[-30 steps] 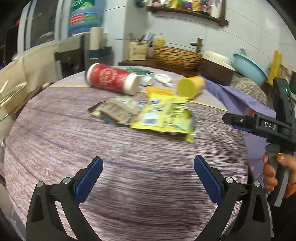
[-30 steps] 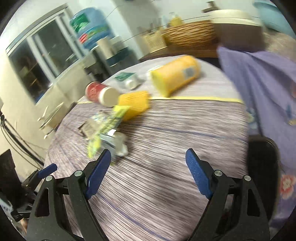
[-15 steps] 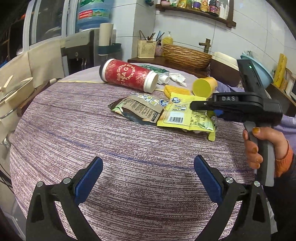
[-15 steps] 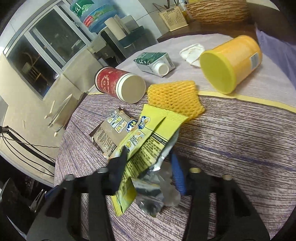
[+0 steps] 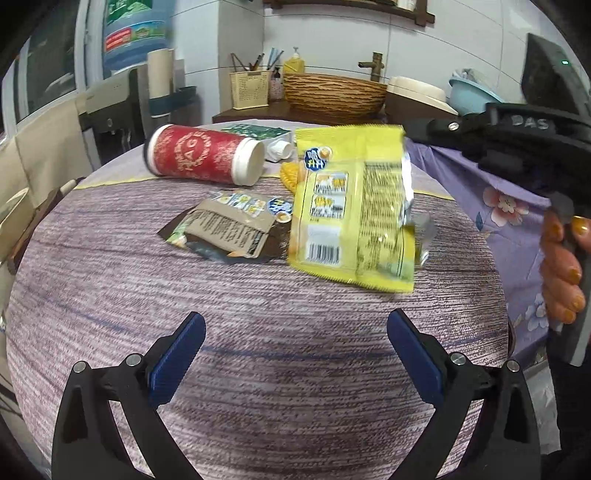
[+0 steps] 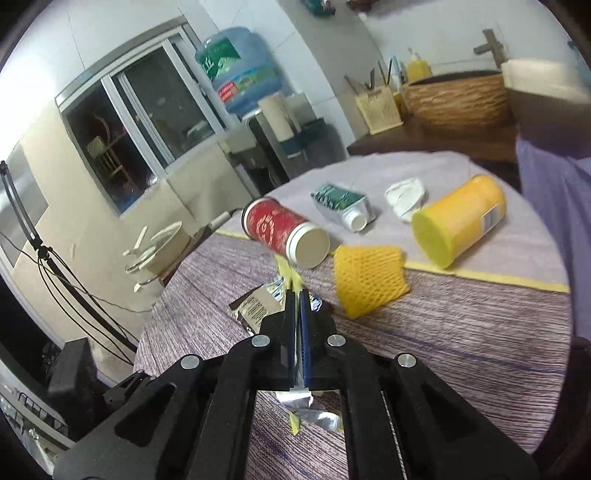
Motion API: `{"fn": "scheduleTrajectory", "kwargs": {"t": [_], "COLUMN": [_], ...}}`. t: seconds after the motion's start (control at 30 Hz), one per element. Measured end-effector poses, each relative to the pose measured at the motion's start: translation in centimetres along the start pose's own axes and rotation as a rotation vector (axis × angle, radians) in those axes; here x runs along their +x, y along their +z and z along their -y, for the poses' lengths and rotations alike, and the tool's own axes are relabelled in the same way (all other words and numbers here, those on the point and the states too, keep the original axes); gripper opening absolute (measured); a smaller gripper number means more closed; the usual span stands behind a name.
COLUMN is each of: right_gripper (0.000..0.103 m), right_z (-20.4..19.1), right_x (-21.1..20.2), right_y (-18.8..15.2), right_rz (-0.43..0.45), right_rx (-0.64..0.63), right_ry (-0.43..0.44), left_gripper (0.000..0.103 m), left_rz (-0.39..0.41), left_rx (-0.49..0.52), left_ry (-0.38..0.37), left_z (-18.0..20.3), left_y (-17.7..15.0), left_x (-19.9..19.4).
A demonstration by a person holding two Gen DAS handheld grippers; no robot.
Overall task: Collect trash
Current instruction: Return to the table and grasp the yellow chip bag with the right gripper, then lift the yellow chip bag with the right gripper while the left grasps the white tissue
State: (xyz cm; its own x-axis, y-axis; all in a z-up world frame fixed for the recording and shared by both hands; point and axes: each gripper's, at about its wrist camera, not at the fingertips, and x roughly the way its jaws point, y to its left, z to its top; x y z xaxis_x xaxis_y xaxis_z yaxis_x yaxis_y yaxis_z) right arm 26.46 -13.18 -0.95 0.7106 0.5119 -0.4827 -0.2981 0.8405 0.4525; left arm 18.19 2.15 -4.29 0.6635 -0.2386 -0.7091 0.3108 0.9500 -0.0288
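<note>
My right gripper (image 6: 296, 295) is shut on a yellow snack wrapper (image 5: 354, 206) and holds it lifted above the round table (image 5: 258, 369); in the right wrist view only its thin edge (image 6: 286, 271) shows between the pads. My left gripper (image 5: 295, 354) is open and empty over the near part of the table. On the table lie a brown wrapper (image 5: 225, 232), a red canister (image 5: 203, 158), a yellow foam net (image 6: 369, 280), a yellow canister (image 6: 458, 221), a green carton (image 6: 341, 203) and a crumpled white tissue (image 6: 404, 197).
A counter behind the table holds a wicker basket (image 5: 334, 94) and a utensil holder (image 5: 249, 88). A water dispenser (image 5: 136, 33) stands at the back left. Purple floral cloth (image 5: 498, 206) lies at the table's right edge.
My right gripper closed on the yellow wrapper and lifted it off the table, so it now hangs upright. The left gripper stayed open and moved little.
</note>
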Motion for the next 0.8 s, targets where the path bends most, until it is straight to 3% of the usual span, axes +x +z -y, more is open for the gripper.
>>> {"fn": "scheduleTrajectory", "kwargs": {"t": [0.2,0.23,0.27,0.33,0.4,0.67,0.8], "right_gripper": [0.005,0.014,0.041,0.076,0.076,0.074,0.074], "right_z": [2.2,2.6,3.1,4.0,5.0,8.1,7.1], "right_x": [-0.5,-0.4,0.1,0.6,0.9,7.7,8.5], "right_y": [-0.7,-0.9,-1.2,-1.7,-2.1,-2.7,-2.4], "right_rz": [-0.029,-0.035,-0.047,-0.057,-0.035,-0.187,-0.192], "right_rx": [0.043,0.046,0.055,0.089,0.125,0.258,0.258], "right_ry": [-0.039,-0.047,-0.053,-0.070,-0.091,-0.040,-0.021], "left_gripper": [0.098,0.098,0.098,0.098,0.098,0.098,0.098], "left_rz": [-0.011,-0.009,-0.009,-0.016,-0.019,-0.030,-0.034], "left_rx": [-0.012,-0.015,-0.014,-0.005,-0.006,-0.015,-0.019], "left_ry": [-0.039,-0.042,-0.042,-0.035,-0.026,-0.023,-0.016], "left_z": [0.9,1.0,1.1,1.4,1.5,1.3,1.0], "left_y": [0.8,0.7,0.6,0.5,0.3,-0.1,-0.5], "left_x": [0.7,0.6,0.5,0.5,0.6,0.5,0.4]}}
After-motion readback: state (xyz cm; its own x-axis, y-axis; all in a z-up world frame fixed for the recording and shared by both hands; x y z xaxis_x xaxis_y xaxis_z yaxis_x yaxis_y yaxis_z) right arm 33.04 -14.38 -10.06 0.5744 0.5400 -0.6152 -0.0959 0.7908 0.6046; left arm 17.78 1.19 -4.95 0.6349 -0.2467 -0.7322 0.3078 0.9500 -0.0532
